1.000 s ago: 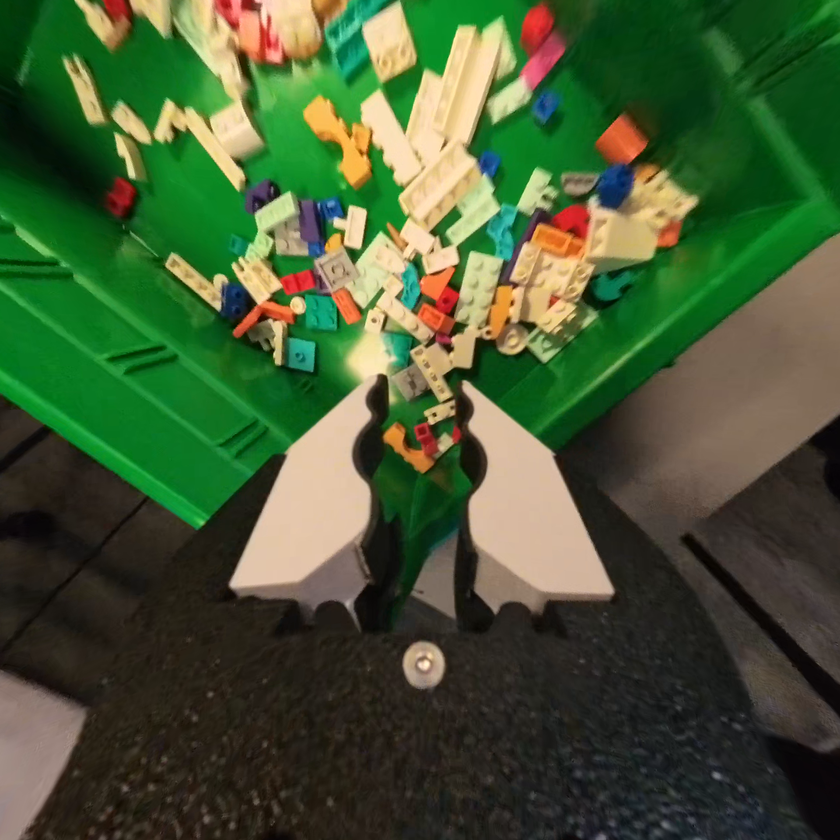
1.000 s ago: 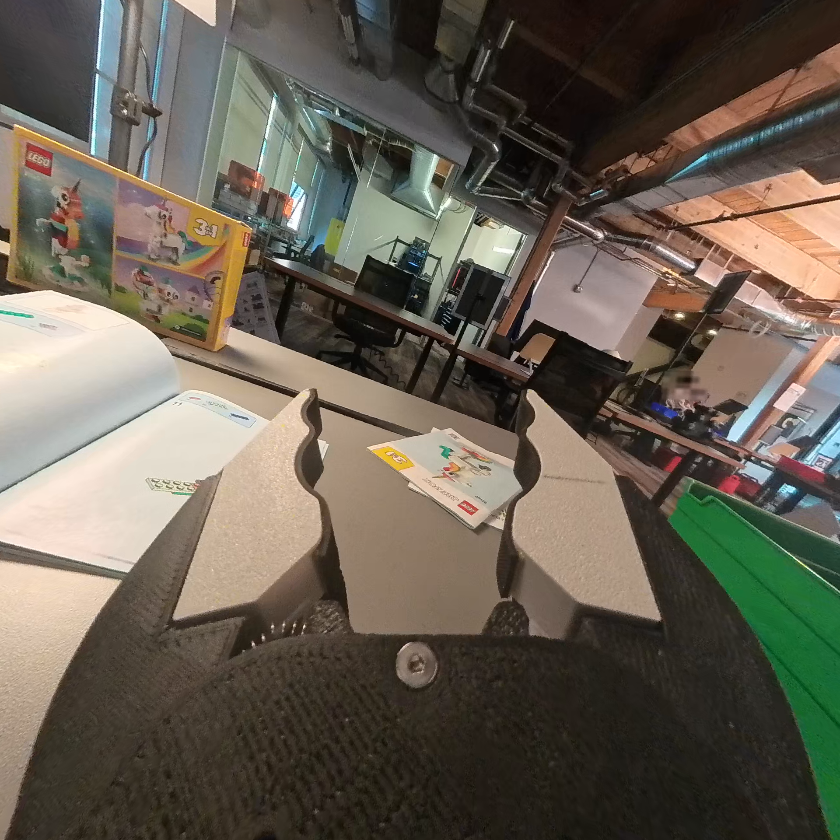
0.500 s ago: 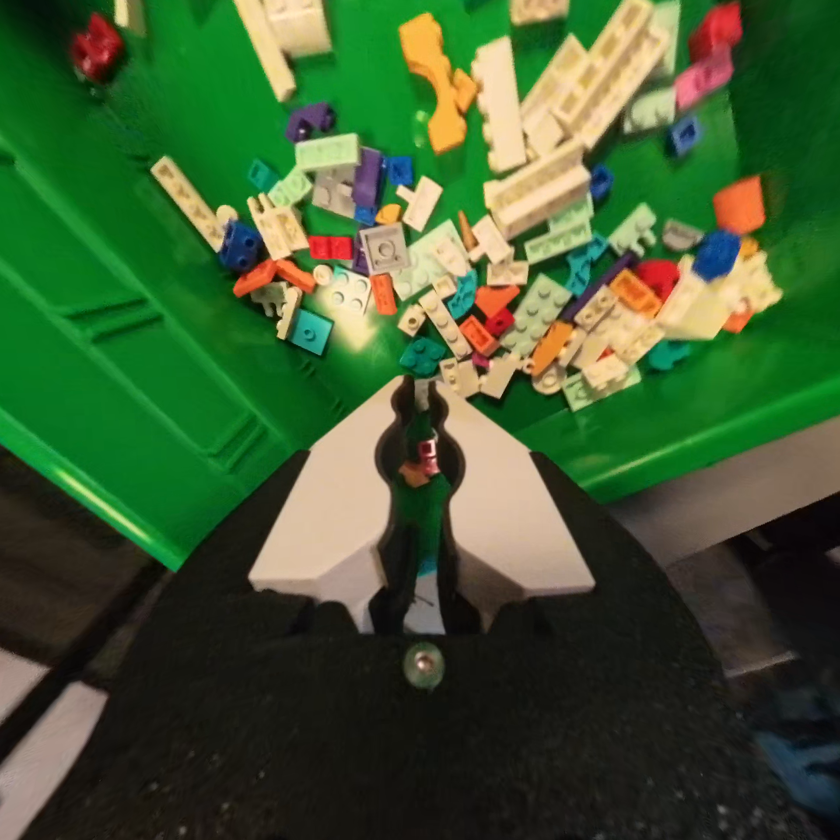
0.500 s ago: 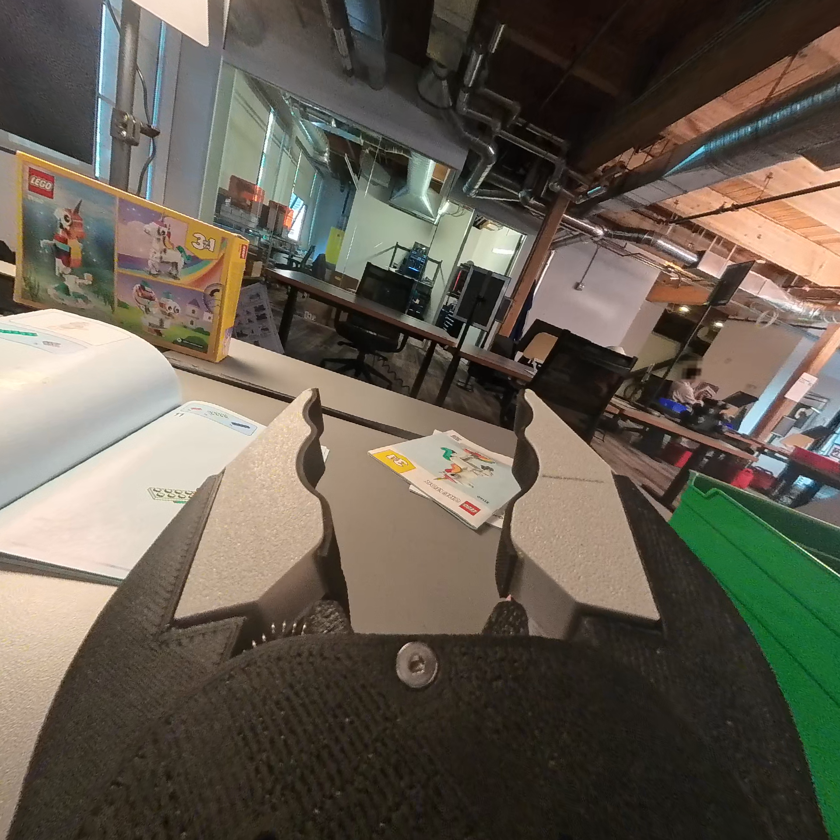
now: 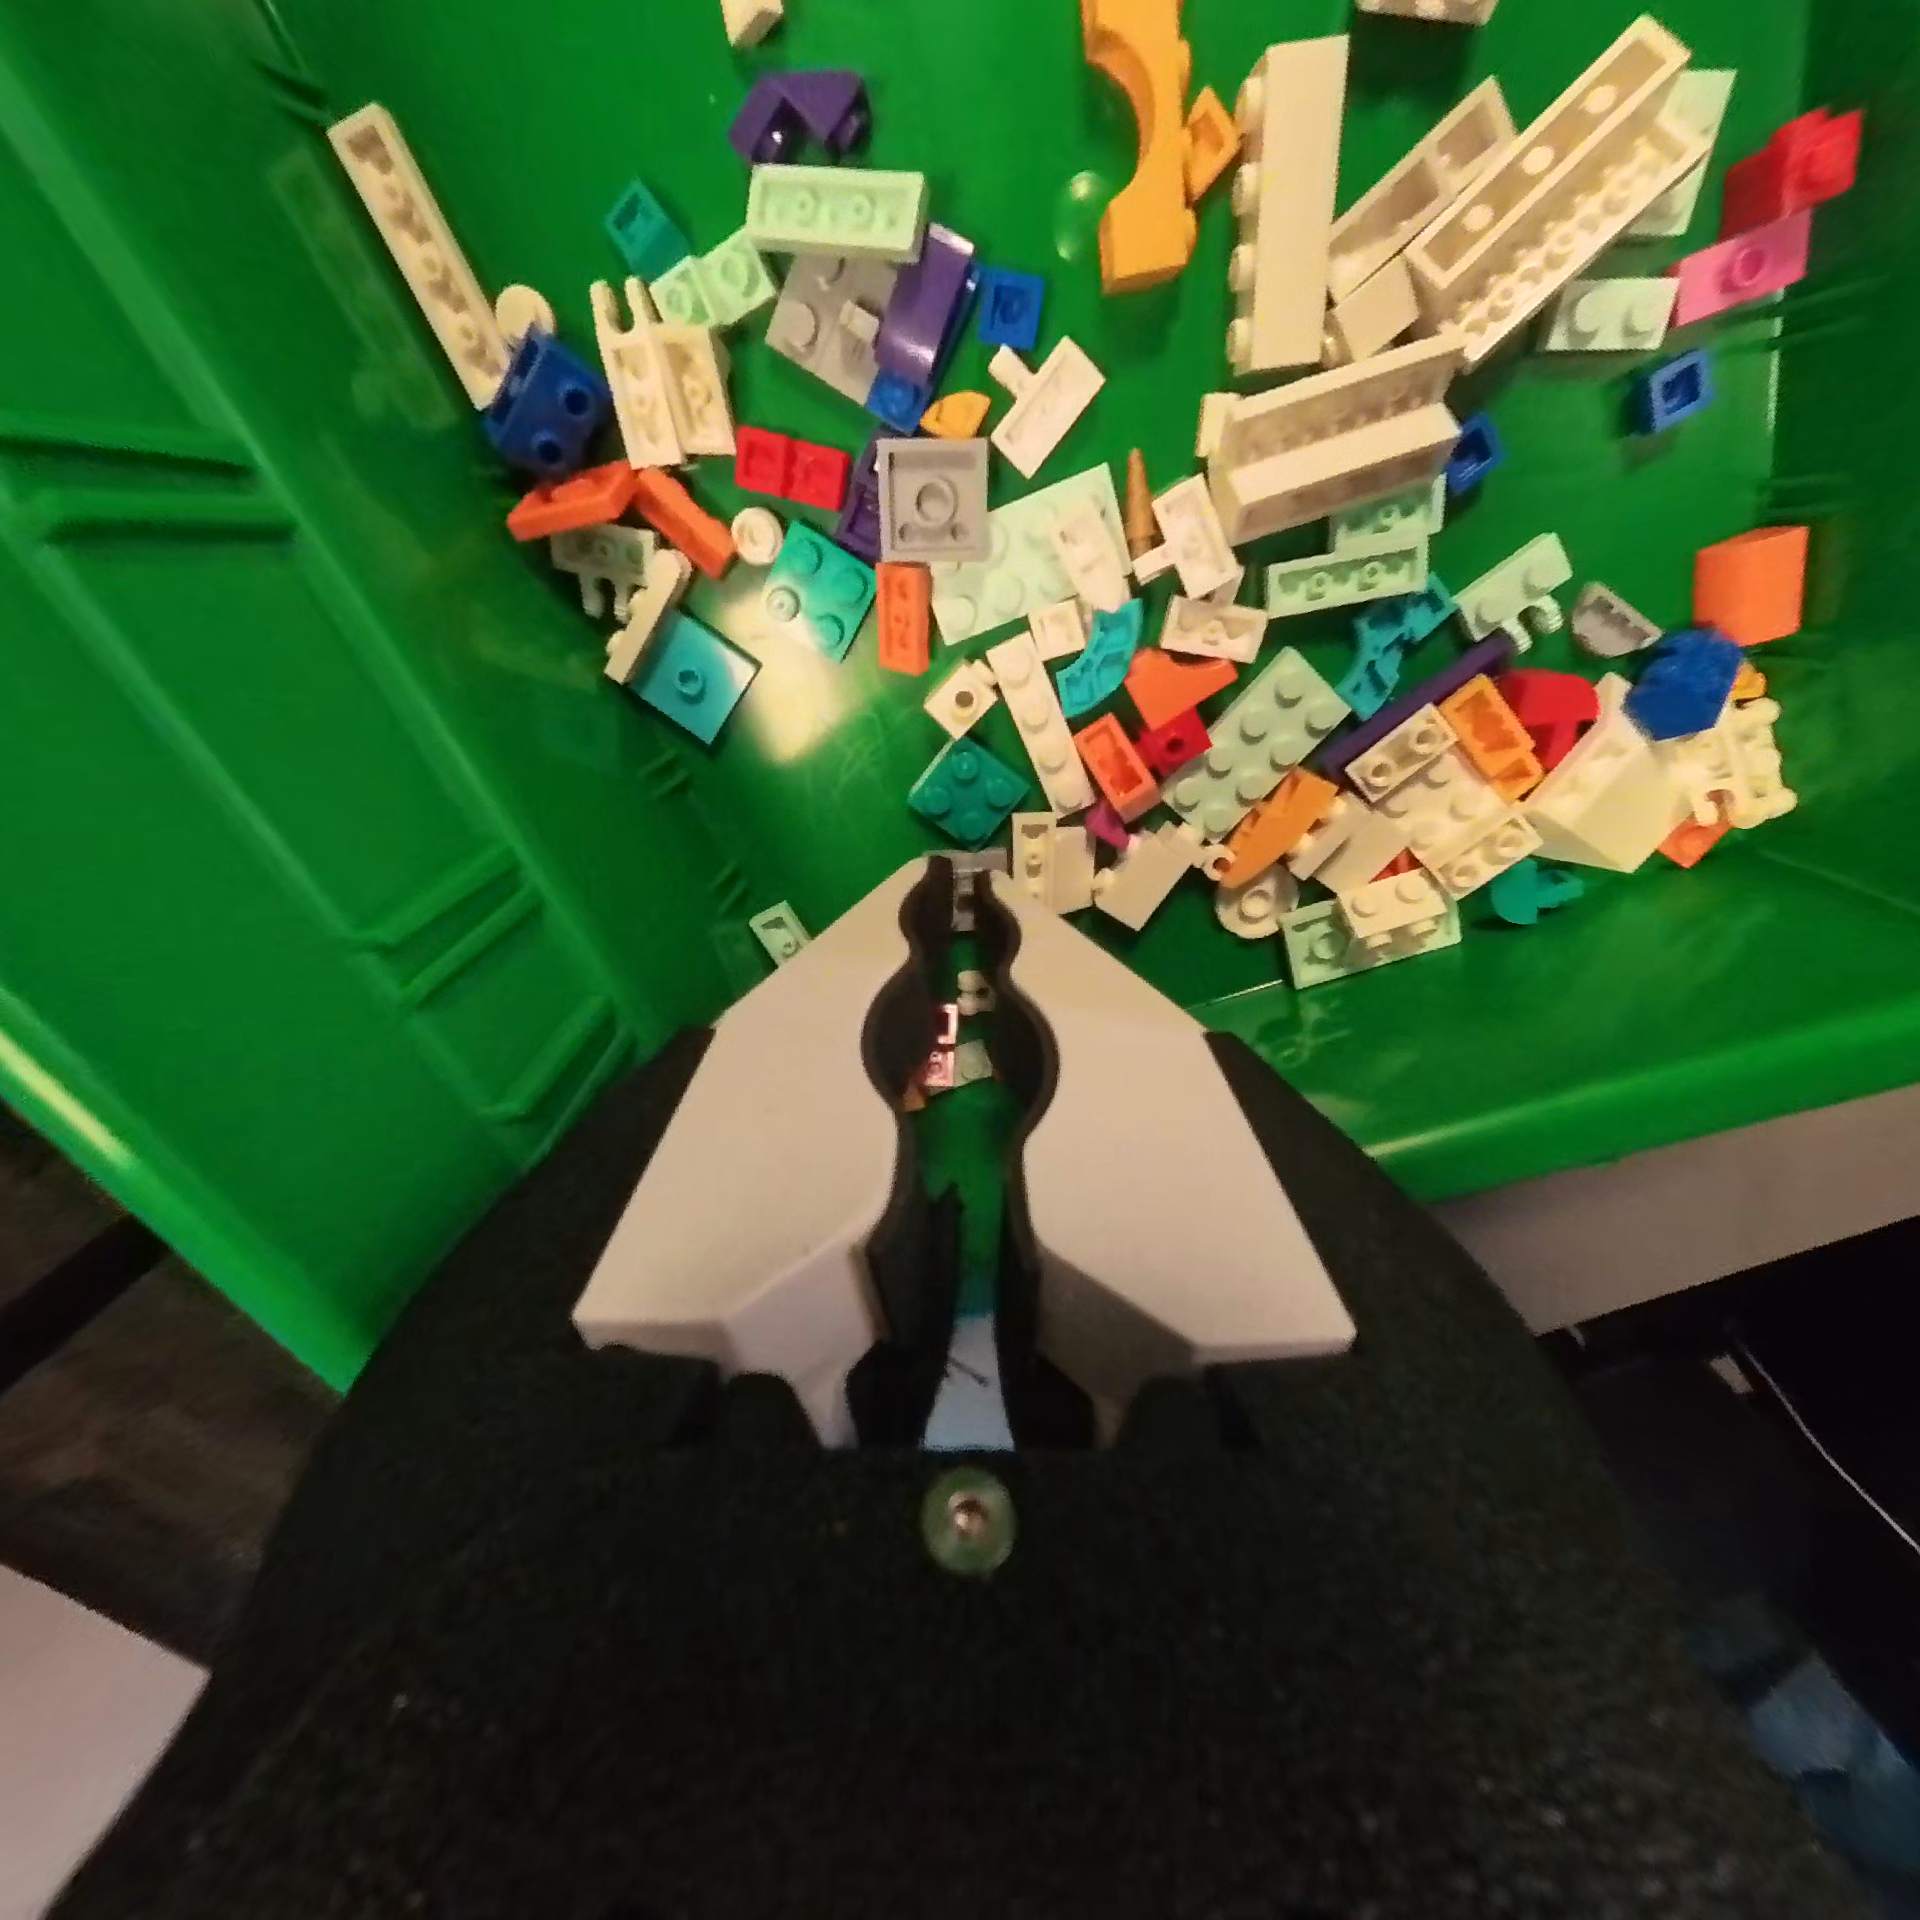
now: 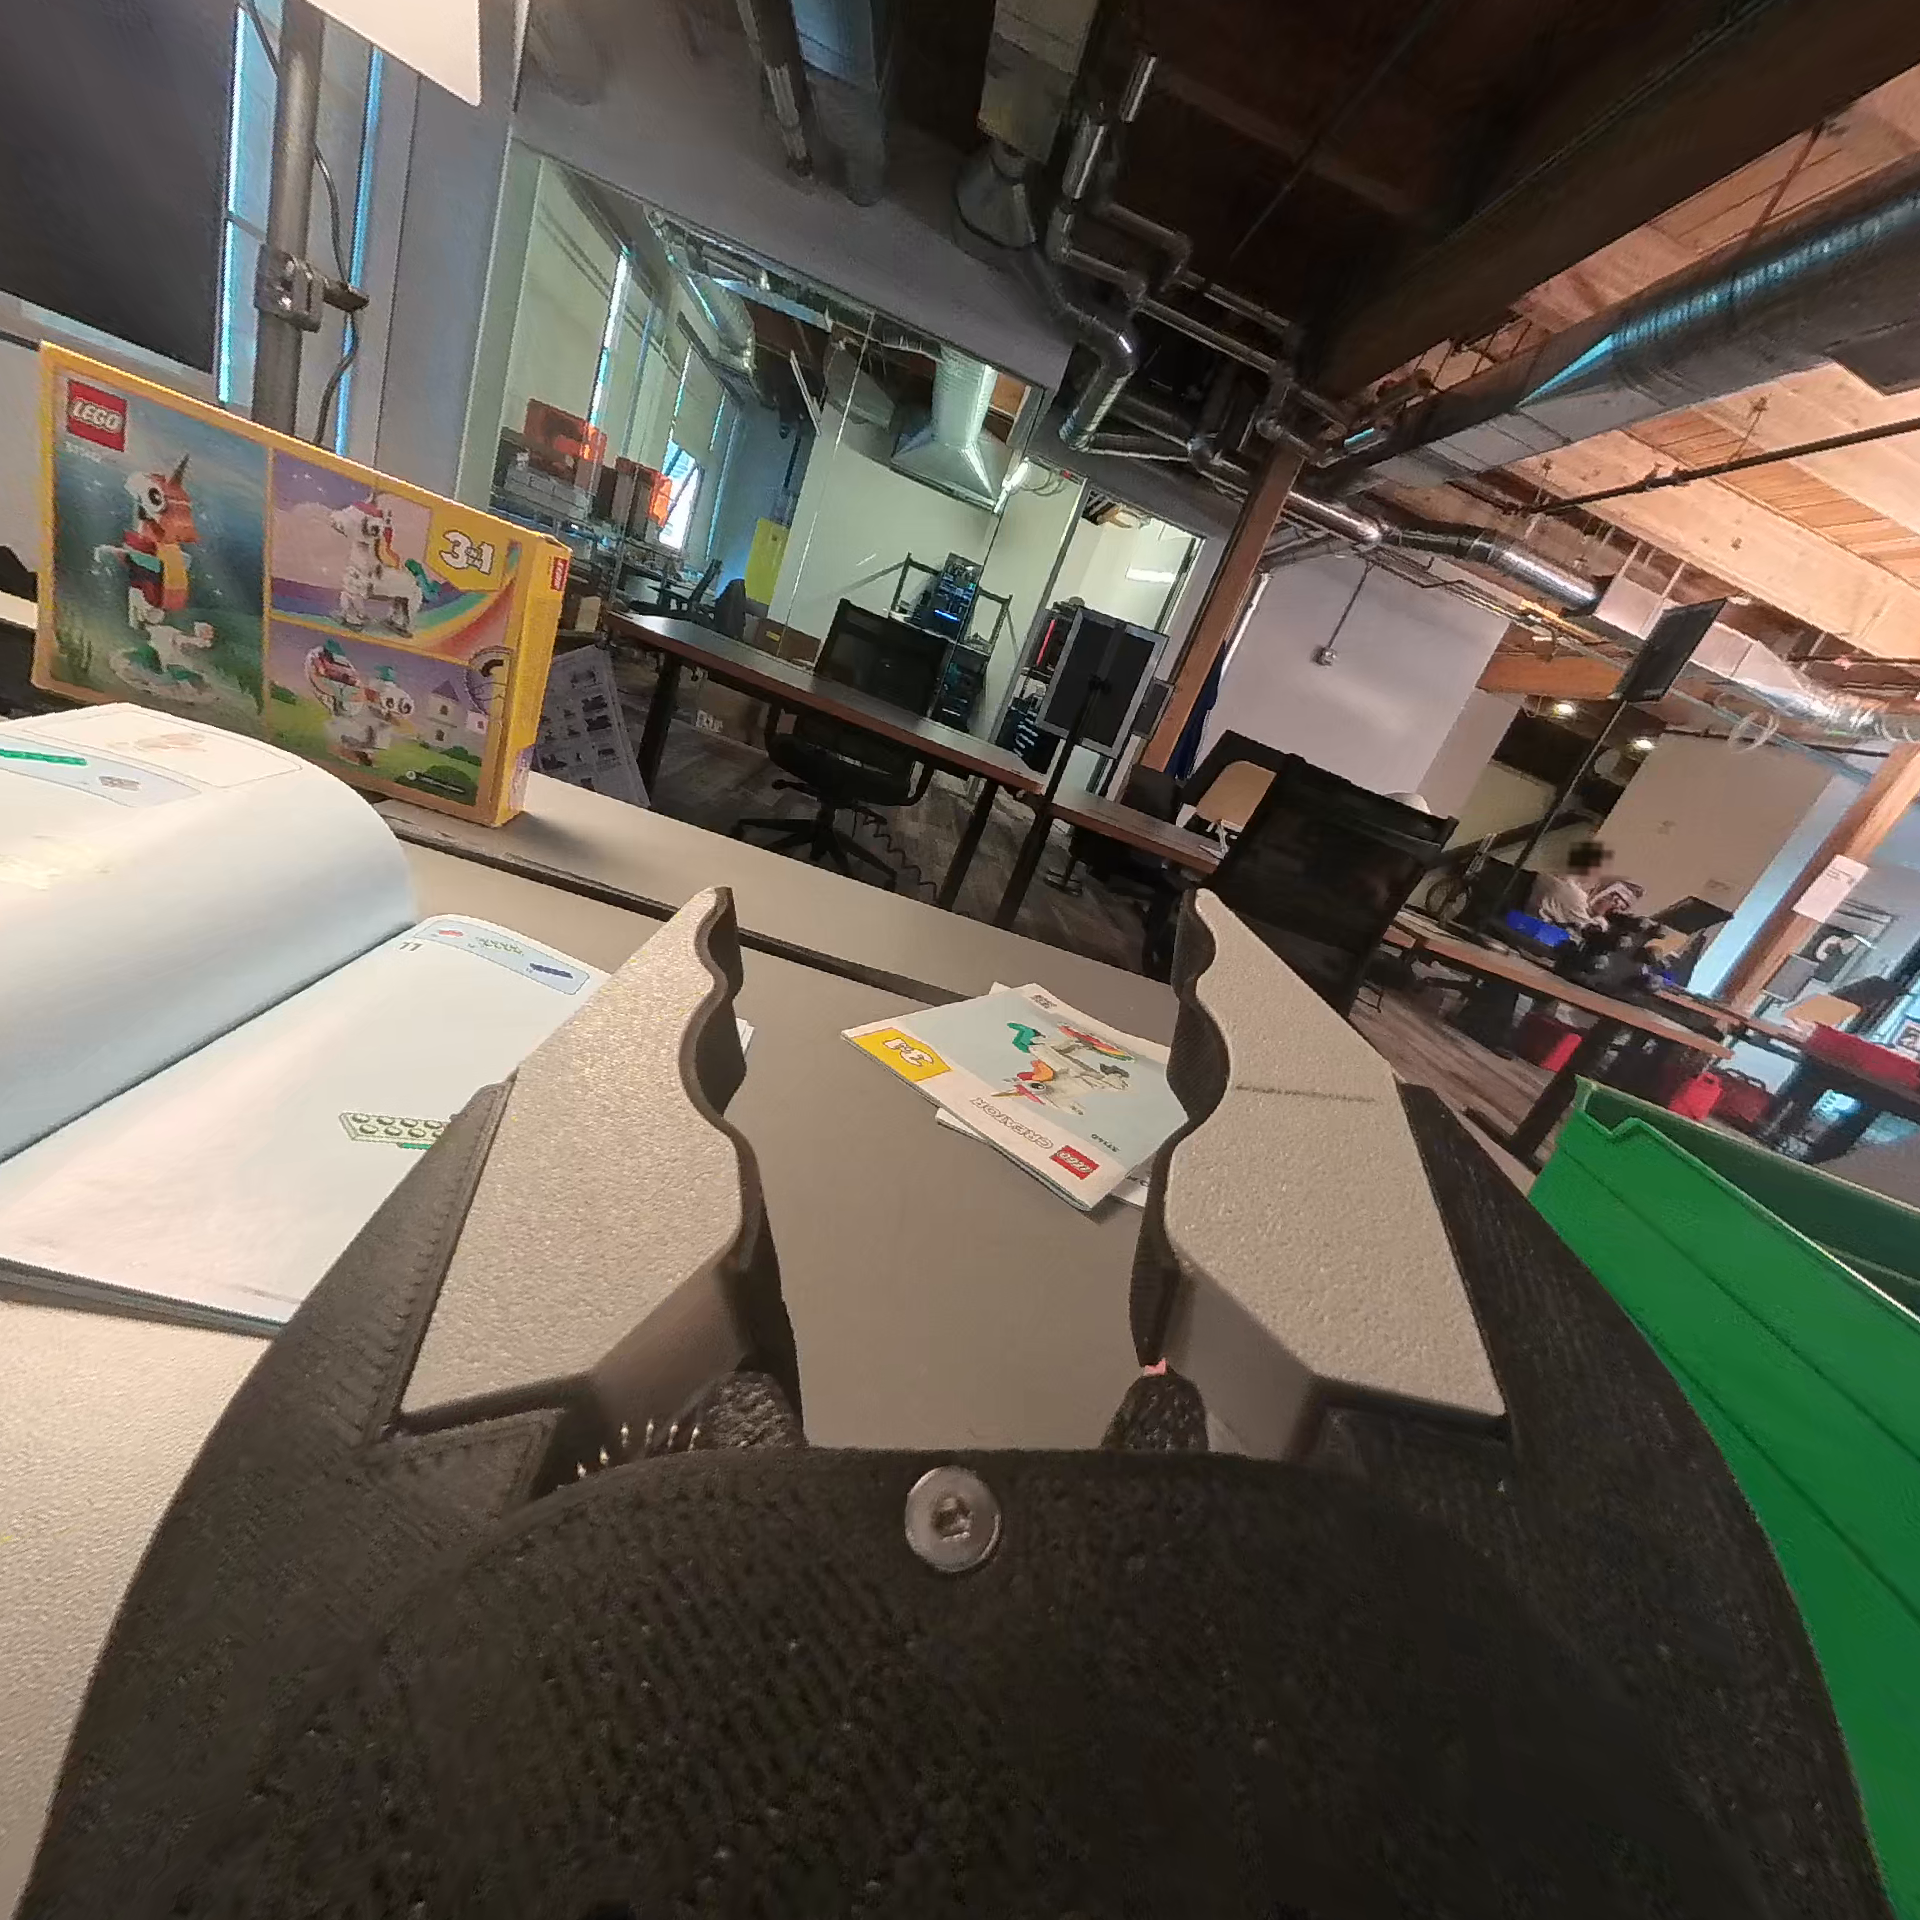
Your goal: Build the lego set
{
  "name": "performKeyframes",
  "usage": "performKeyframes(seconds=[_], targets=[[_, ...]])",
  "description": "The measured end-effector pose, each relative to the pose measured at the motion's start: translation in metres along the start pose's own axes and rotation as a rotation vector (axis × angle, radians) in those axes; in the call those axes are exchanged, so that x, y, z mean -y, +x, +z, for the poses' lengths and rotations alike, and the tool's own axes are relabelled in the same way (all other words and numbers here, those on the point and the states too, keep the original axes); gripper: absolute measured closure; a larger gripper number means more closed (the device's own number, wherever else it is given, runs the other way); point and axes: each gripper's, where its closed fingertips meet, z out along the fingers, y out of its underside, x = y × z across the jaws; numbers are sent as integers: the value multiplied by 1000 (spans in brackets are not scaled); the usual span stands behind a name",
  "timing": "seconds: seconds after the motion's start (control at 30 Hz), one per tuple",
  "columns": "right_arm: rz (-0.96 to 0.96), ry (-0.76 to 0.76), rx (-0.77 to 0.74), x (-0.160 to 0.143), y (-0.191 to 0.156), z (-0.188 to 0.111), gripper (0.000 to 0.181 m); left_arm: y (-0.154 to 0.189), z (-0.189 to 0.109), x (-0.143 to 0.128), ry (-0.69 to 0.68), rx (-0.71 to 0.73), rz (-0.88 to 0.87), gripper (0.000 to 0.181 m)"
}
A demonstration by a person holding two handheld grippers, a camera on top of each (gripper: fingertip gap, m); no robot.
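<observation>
In the left wrist view, a green bin (image 5: 260, 727) holds a loose pile of Lego pieces (image 5: 1195, 623) in white, mint, orange, teal, blue, red and purple. My left gripper (image 5: 966, 881) is inside the bin near its front corner. Its jaws are shut on a small grey Lego piece (image 5: 970, 862) at the tips. A few tiny pieces (image 5: 971, 992) show through the gap behind the tips. In the right wrist view, my right gripper (image 6: 956, 909) is open and empty, low over the grey table (image 6: 914, 1247).
An open instruction book (image 6: 208, 1091) lies left of the right gripper. Smaller booklets (image 6: 1039, 1081) lie ahead of it. The Lego box (image 6: 291, 592) stands at the back left. The green bin's wall (image 6: 1745, 1299) rises at the right. Office desks and chairs are beyond. There is about 65 cm between the tips of the two grippers.
My left gripper went from open to shut, closing on a small grey piece at the near edge of the pile, and moved deeper into the bin. The right gripper stayed open and almost still.
</observation>
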Motion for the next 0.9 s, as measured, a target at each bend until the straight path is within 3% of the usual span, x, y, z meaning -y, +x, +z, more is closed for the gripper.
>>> performKeyframes(seconds=[0.13,0.27,0.43,0.57,0.63,0.77,0.83,0.9], targets=[[14,9,10,2,-2,-1,99,0,-19,15,128,73,44,181],[17,48,74,7,-13,0,100,16,-69,39,345,200,94,180],[15,116,183,18,-28,-4,100,79,-135,62,608,294,203,181],[5,179,212,26,-22,-12,101,145,-180,82,806,286,253,181],[-26,187,231,24,-18,-16,101,188,-193,97,919,185,292,181],[-81,204,258,19,-8,-20,103,266,-182,134,1022,-92,351,181],[-84,213,282,17,-5,-20,104,311,-166,156,1019,-267,387,181],[-92,225,314,16,-5,-21,104,345,-136,176,936,-345,431,181]])
